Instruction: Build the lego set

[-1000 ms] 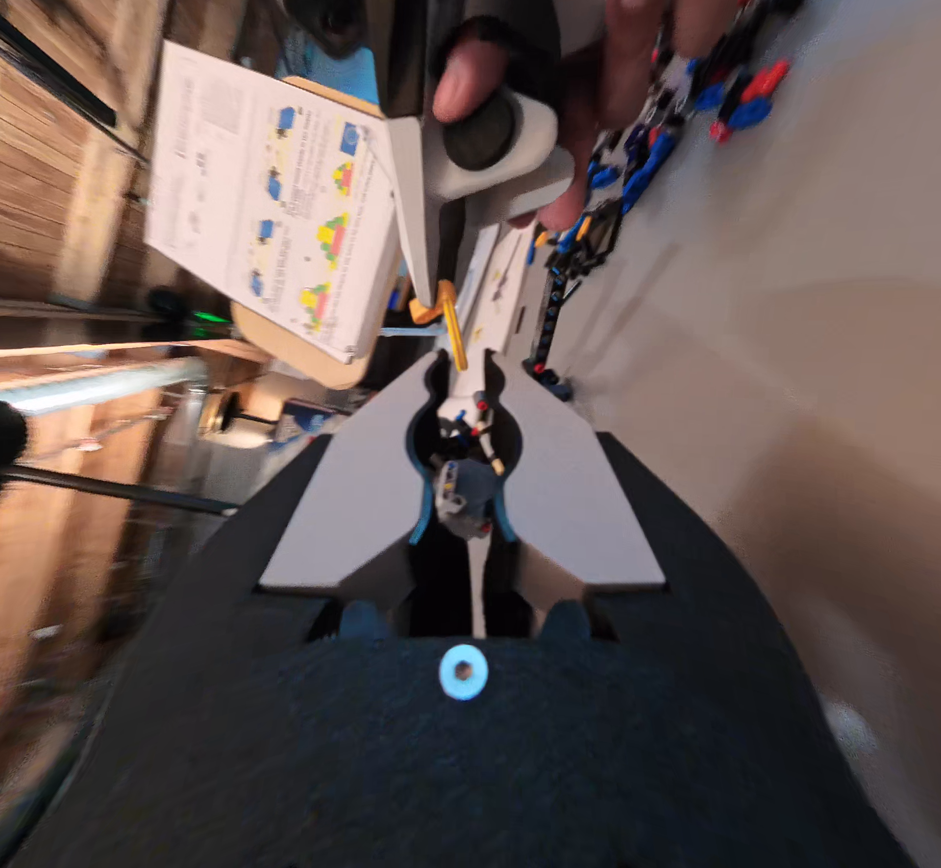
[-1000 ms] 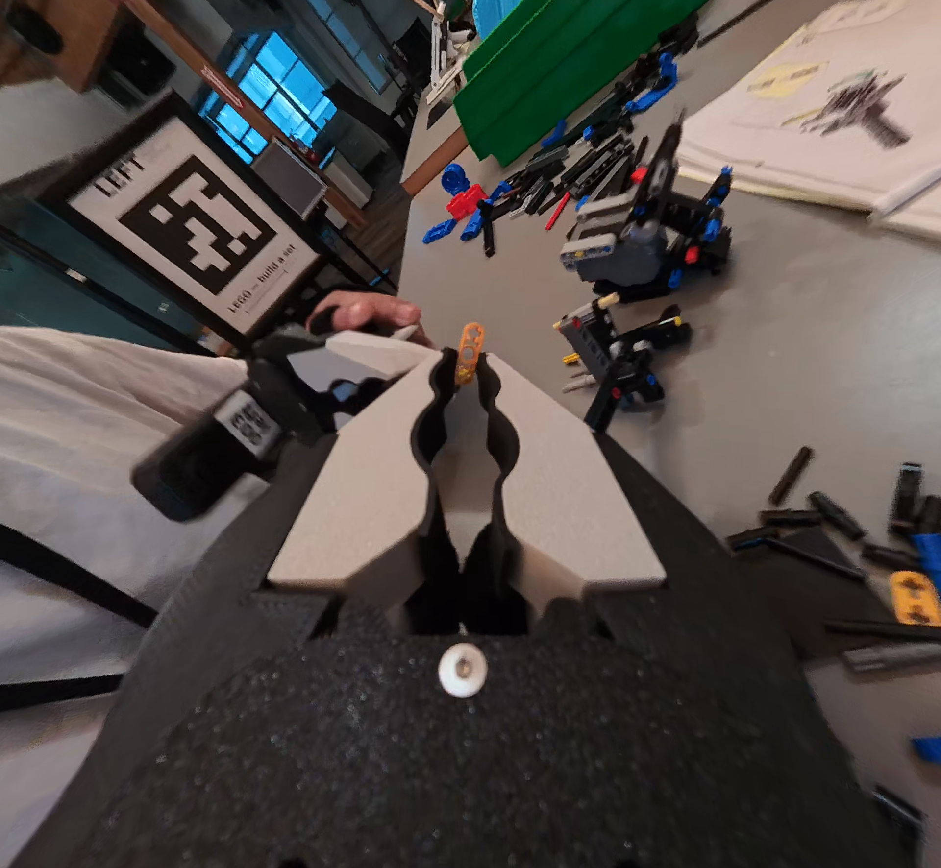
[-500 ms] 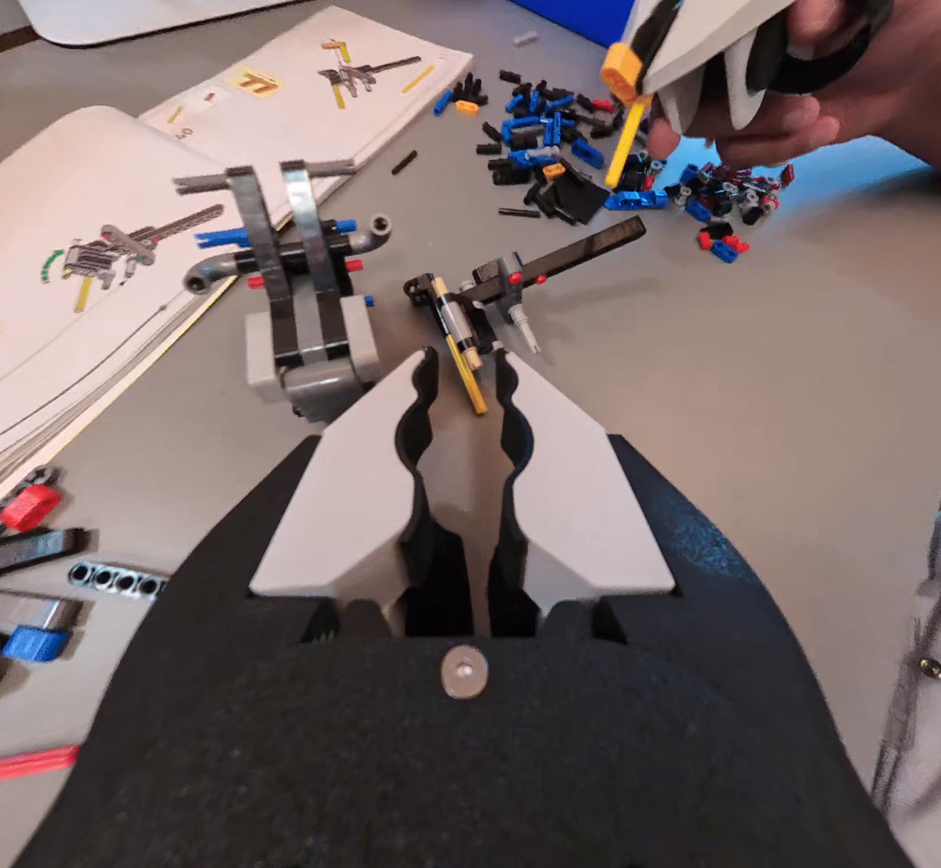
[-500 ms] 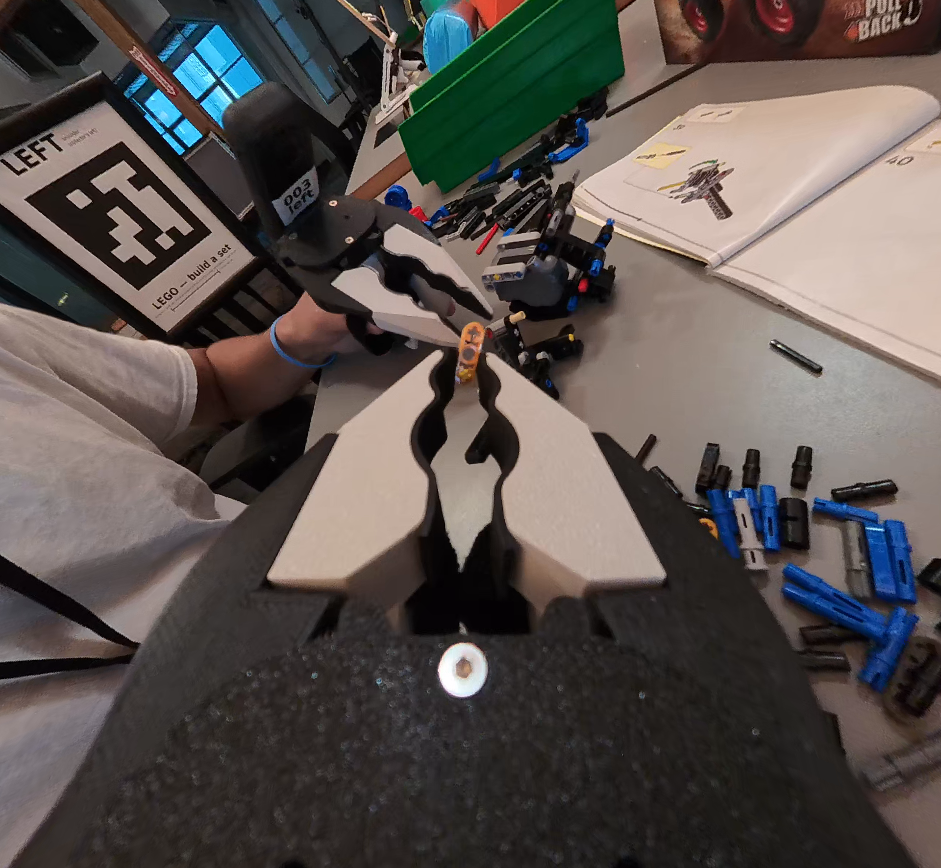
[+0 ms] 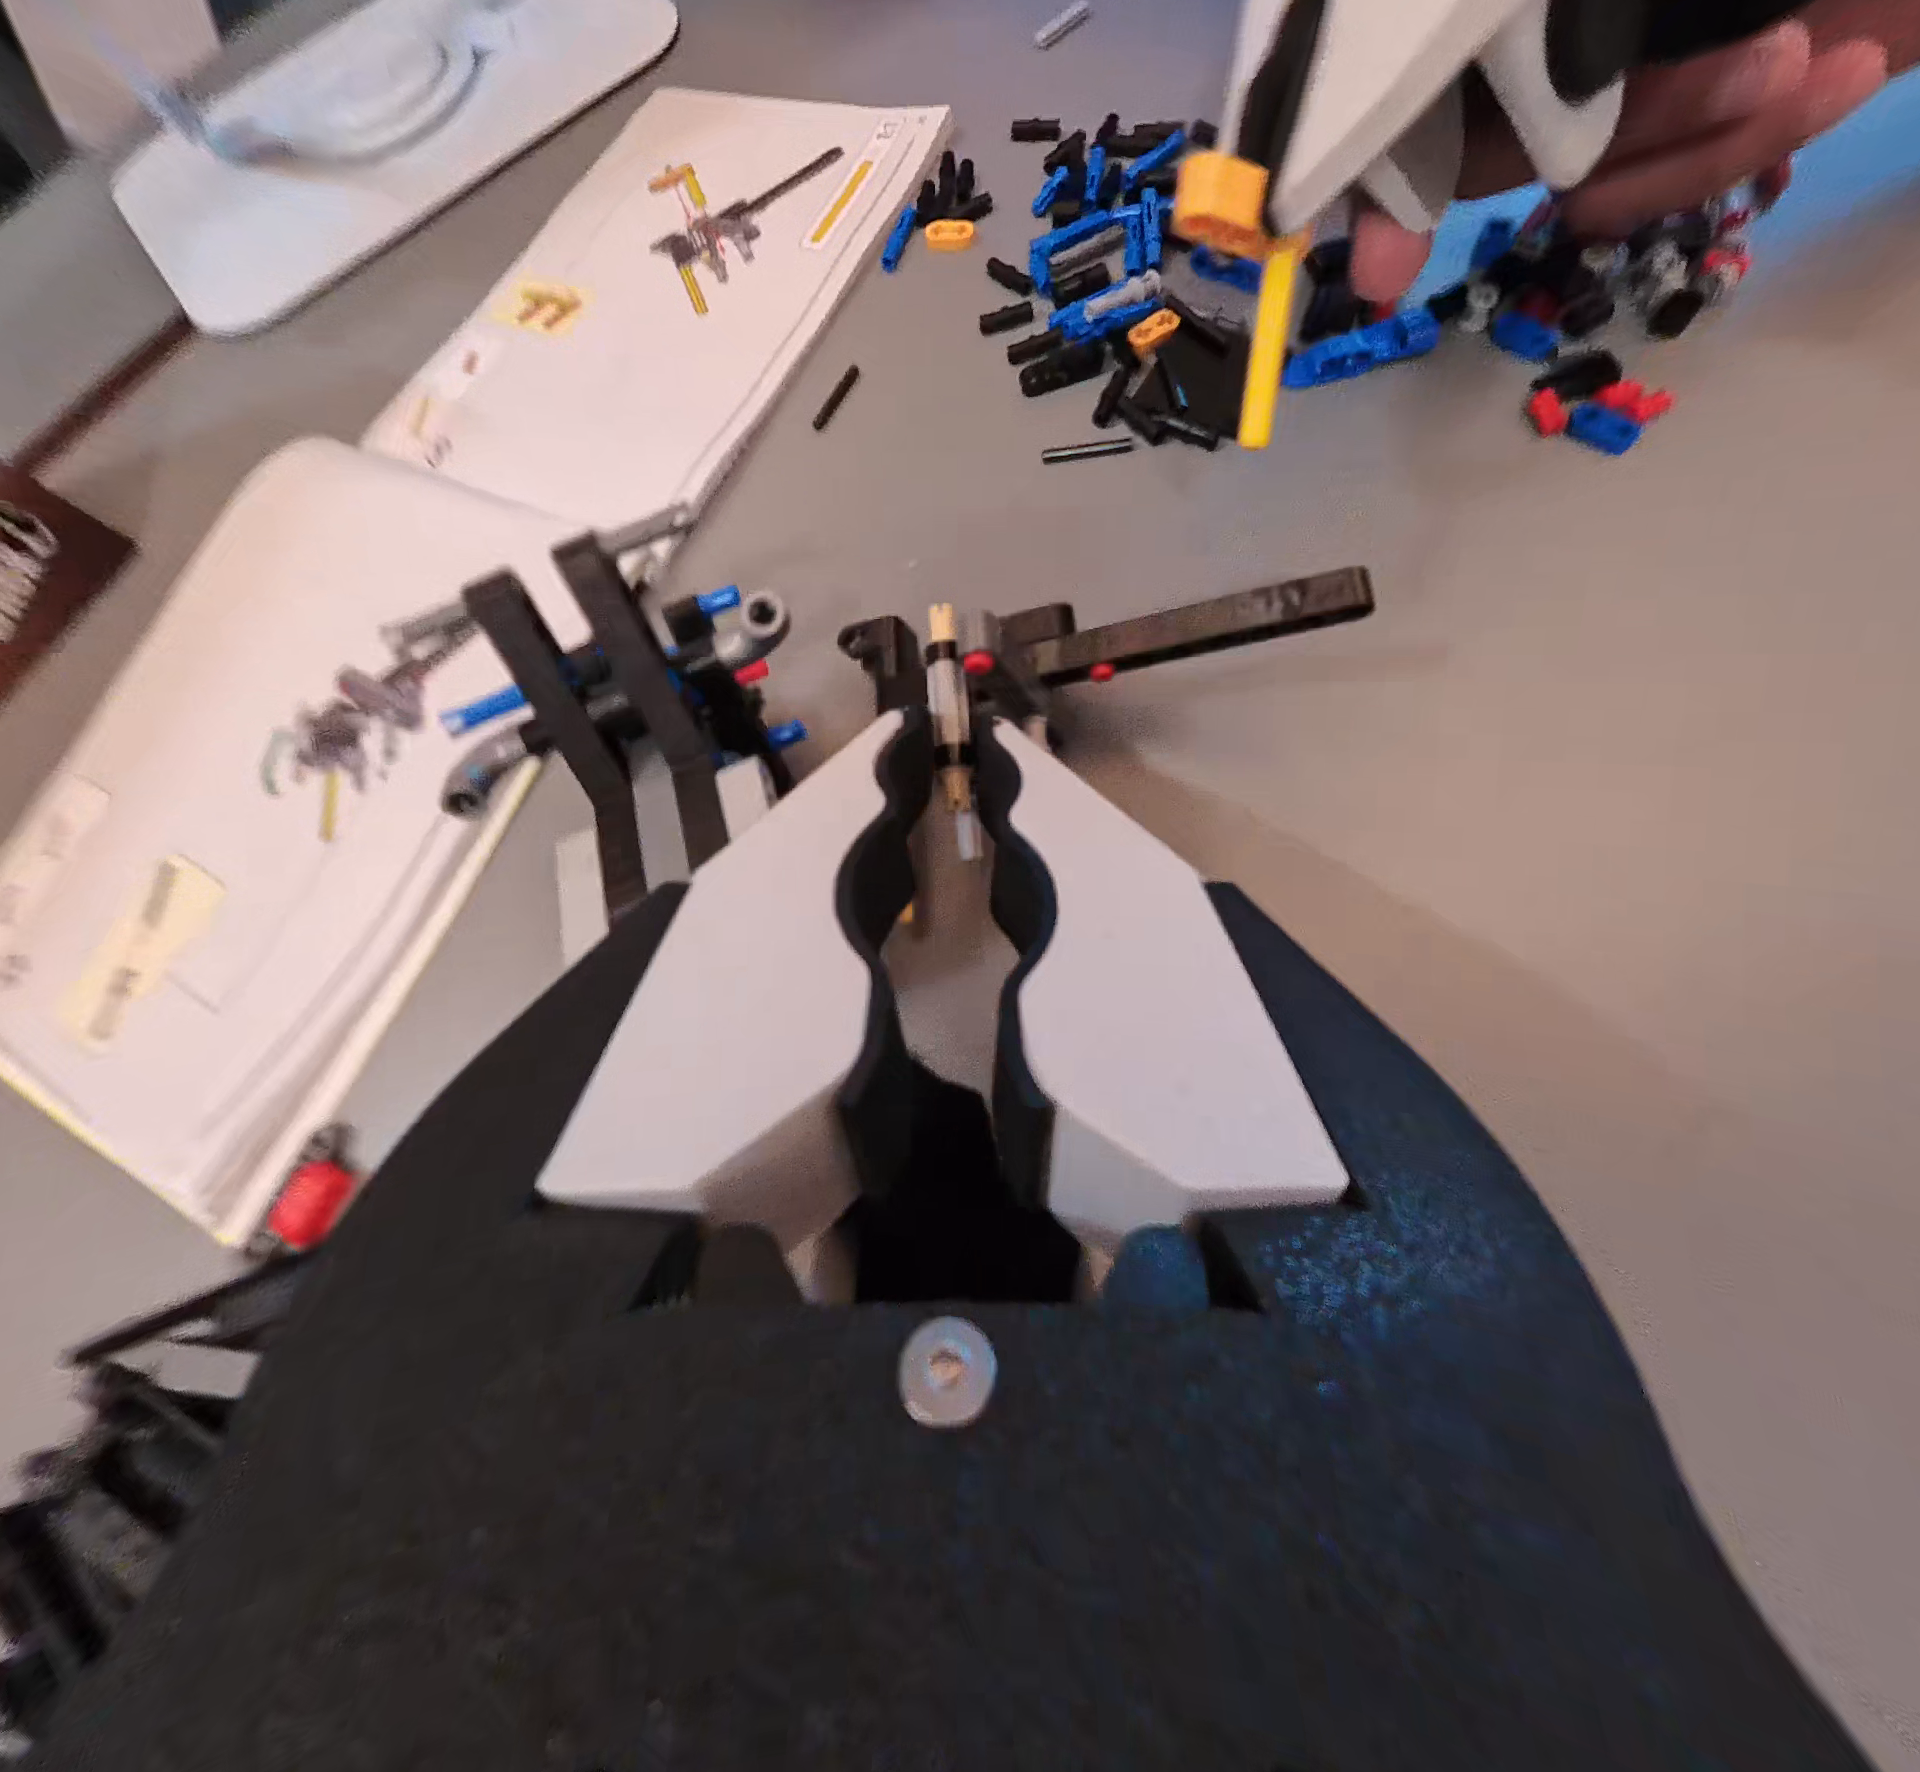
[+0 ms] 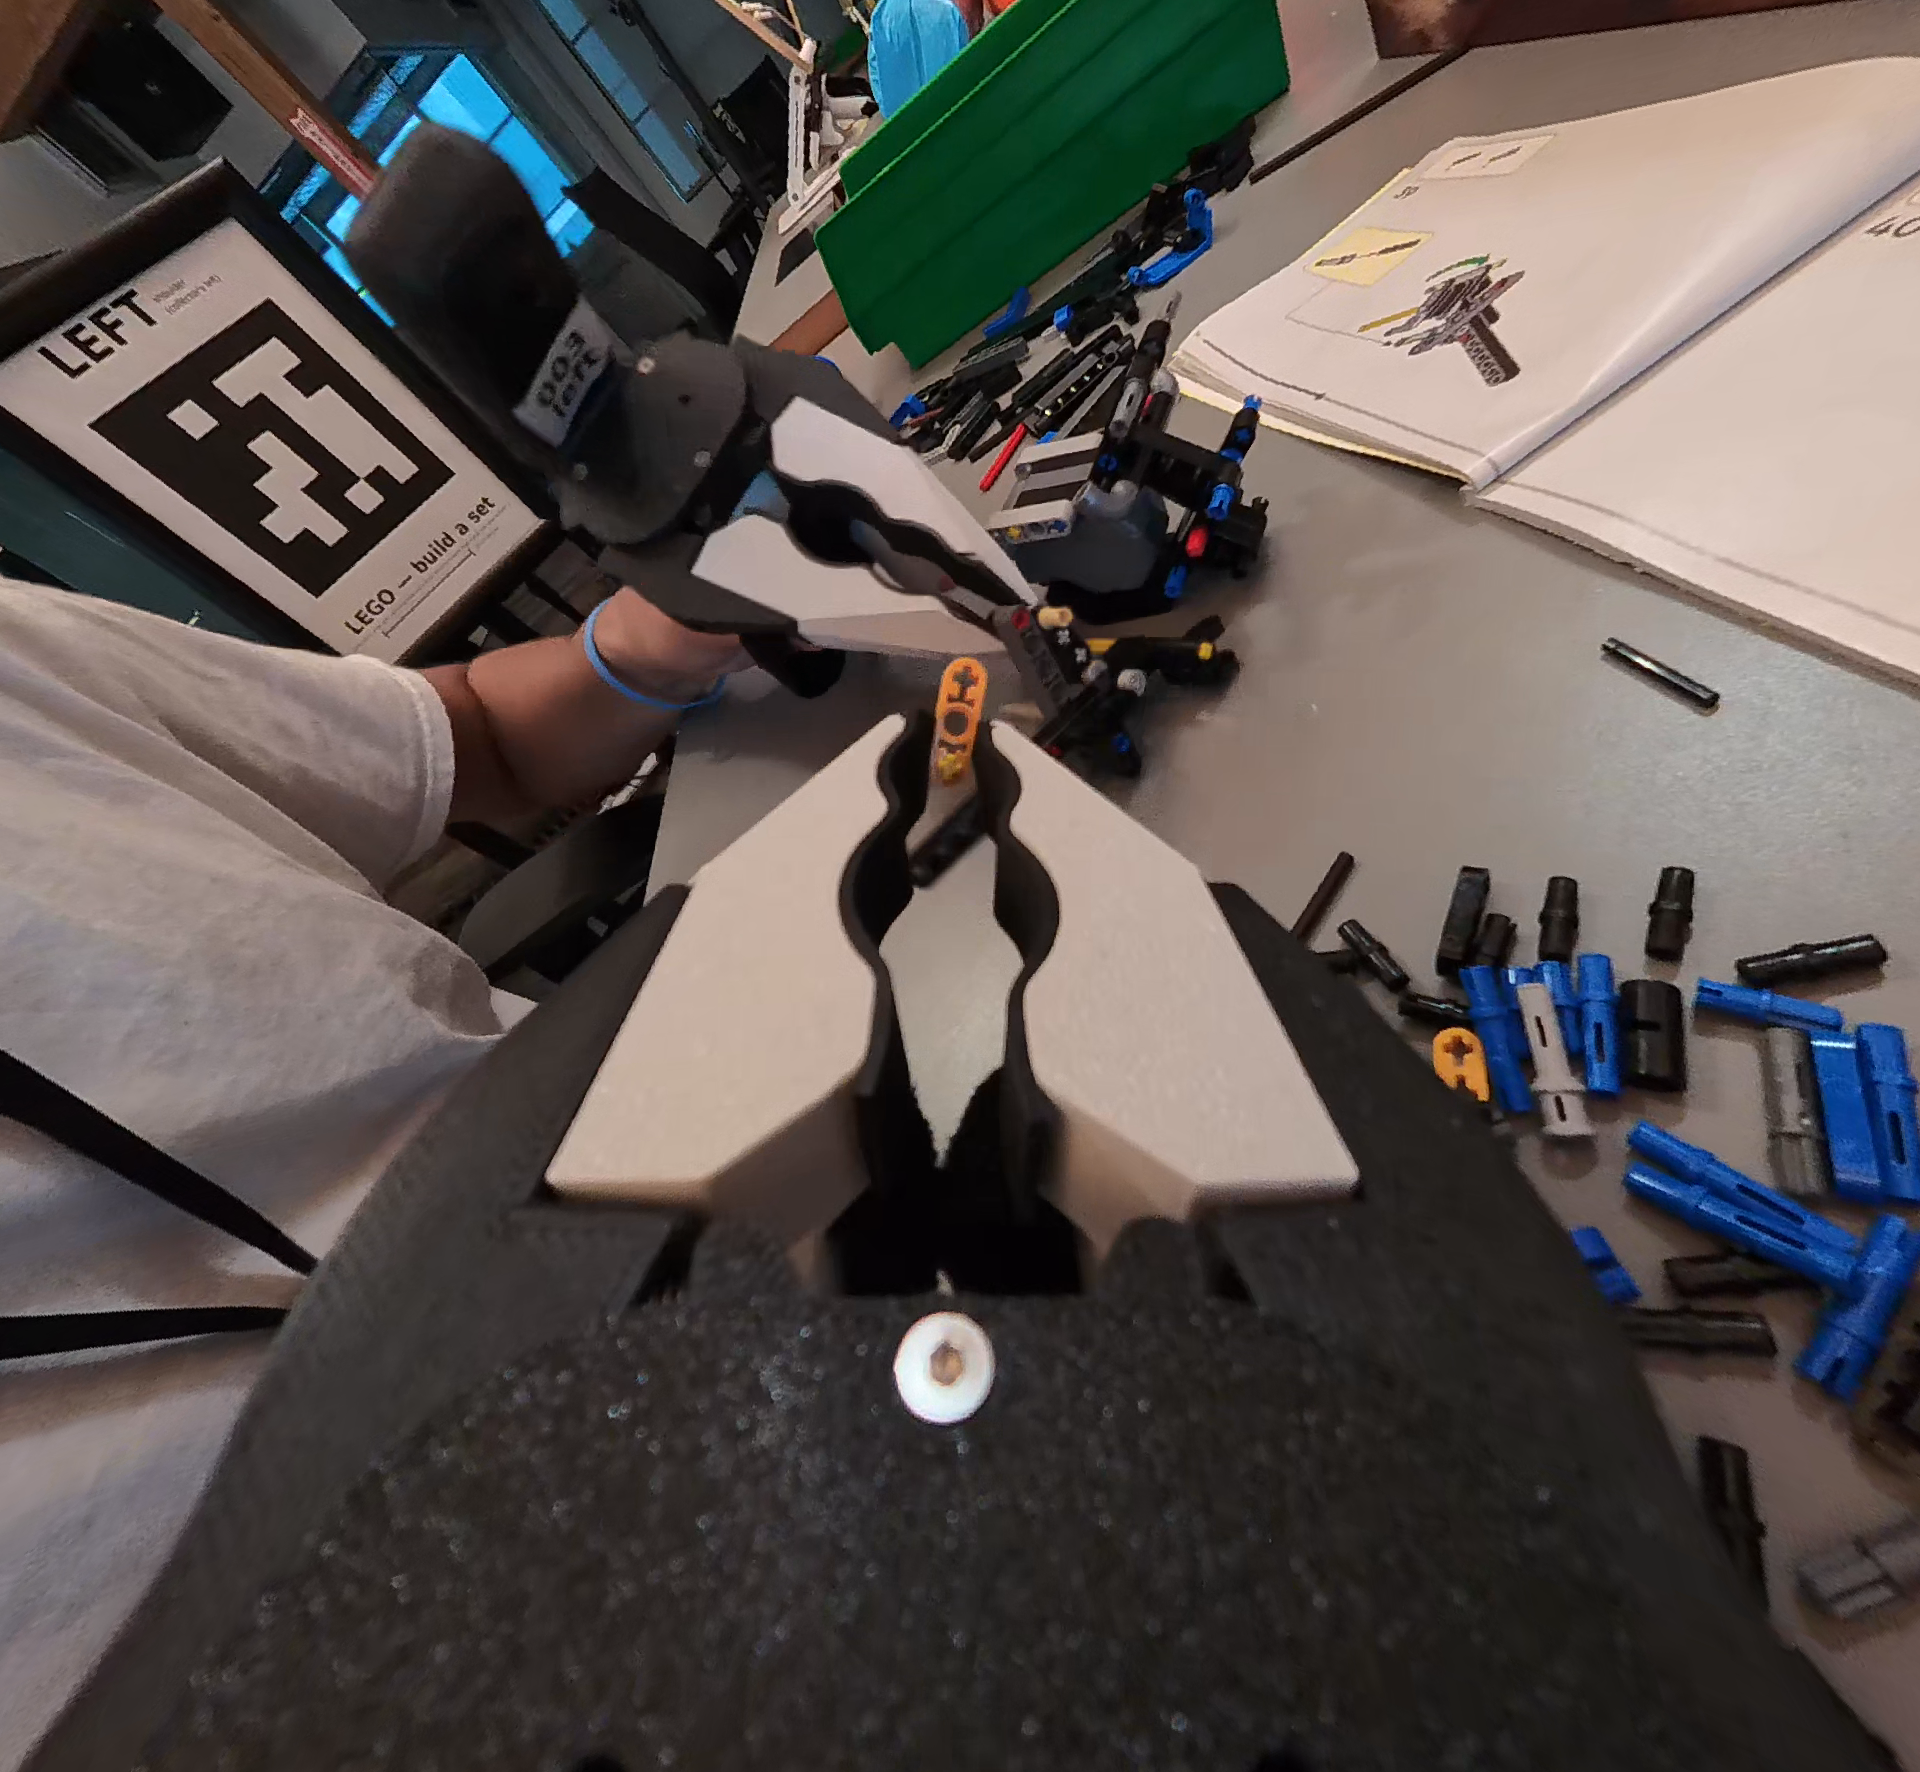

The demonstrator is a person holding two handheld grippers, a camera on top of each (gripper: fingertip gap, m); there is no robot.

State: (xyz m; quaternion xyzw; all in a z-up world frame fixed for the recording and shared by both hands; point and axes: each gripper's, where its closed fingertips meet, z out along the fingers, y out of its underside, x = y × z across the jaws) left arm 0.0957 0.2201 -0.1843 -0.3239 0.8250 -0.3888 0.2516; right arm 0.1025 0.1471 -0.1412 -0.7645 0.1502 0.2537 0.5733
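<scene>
Left gripper [image 5: 948, 735] now down at the table, fingertips around the small assembly [image 5: 961, 673], no longer tipped sideways. Right gripper [image 6: 951, 735], pinching the orange piece [image 6: 958, 720], closer to it.

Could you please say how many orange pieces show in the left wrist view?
3. One orange piece is held by the right gripper; a second lies at the left edge of the loose pile; a third sits mid-pile. Others may be buried.
</scene>
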